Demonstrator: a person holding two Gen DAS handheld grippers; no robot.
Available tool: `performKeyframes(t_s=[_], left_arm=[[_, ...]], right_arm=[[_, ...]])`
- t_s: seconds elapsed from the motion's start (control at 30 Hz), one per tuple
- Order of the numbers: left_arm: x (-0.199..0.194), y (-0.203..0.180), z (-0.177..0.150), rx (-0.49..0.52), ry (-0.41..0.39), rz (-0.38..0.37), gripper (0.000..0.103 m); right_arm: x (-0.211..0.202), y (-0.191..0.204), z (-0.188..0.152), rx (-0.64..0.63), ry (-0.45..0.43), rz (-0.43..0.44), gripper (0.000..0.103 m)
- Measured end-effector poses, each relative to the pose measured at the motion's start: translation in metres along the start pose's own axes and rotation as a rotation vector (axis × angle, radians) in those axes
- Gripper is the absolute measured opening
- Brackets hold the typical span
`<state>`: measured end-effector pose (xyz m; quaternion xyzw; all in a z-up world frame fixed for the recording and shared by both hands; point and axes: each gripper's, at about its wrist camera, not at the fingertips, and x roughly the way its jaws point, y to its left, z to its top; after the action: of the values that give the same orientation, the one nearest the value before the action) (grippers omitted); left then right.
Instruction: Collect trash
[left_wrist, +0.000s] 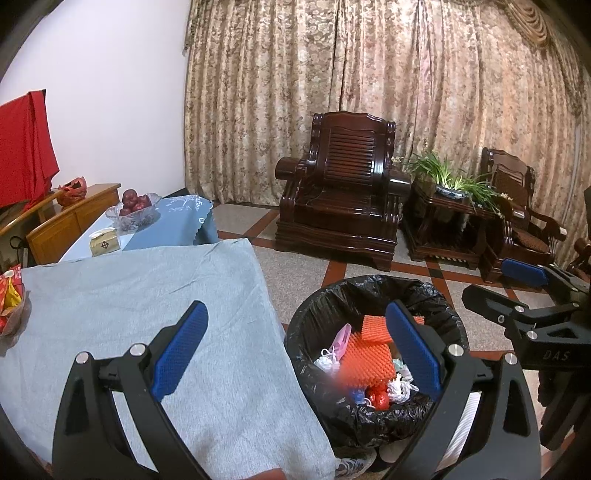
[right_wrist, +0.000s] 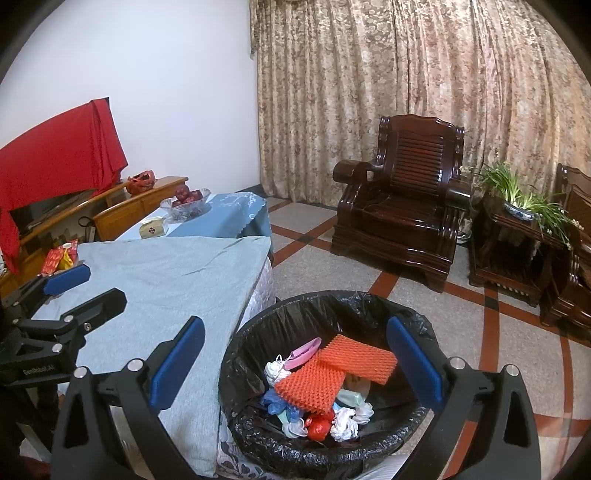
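Heavy floral curtains (left_wrist: 369, 92) fill the far wall beside a plain white wall (left_wrist: 103, 92), over a speckled floor (right_wrist: 351, 266) crossed by red and black bands. Against the curtains stands a dark carved wooden armchair (right_wrist: 402, 206), with a dark side table (right_wrist: 509, 251) next to it carrying a potted plant (right_wrist: 524, 199) in a blue-and-white pot. On the left a red cloth (right_wrist: 62, 158) hangs over a wooden cabinet (right_wrist: 122, 214).

Nearest the cameras is a tabletop (left_wrist: 147, 295) under a wrinkled grey-blue cloth, mostly bare; some red and yellow packets (right_wrist: 59, 258) sit at its far left edge. Beyond it a second blue-covered surface (right_wrist: 229, 218) holds a glass bowl of red fruit (right_wrist: 186, 201) and a small tissue box (right_wrist: 152, 227).

Just beside the near tabletop, on the floor, stands the trash bin (right_wrist: 258, 332), lined with a black bag. The trash lies inside it: two orange foam nets (right_wrist: 332, 376) on top, one overlapping the other, with a pink strip (right_wrist: 303, 350), crumpled white tissues (right_wrist: 345, 422), a blue wrapper (right_wrist: 273, 400) and a red wrapper (right_wrist: 319, 424) around and beneath them.

The left hand-held gripper (left_wrist: 295, 358) hovers with its blue-padded jaws spread wide and nothing between them, one finger above the tabletop and the other above the bin. The right hand-held gripper (right_wrist: 295, 362) is likewise spread apart and empty, framing the bin from above.
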<state>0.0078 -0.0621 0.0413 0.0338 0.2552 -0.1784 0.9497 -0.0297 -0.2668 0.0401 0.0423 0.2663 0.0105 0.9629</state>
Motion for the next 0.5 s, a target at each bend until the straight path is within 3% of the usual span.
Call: performKeyframes(t_s=[0.5], left_arm=[[0.0,0.001,0.0002,0.0,0.001,0.0,0.094]], right_arm=[[0.0009,0.0015,-0.0013,-0.001,0.004,0.001,0.097]])
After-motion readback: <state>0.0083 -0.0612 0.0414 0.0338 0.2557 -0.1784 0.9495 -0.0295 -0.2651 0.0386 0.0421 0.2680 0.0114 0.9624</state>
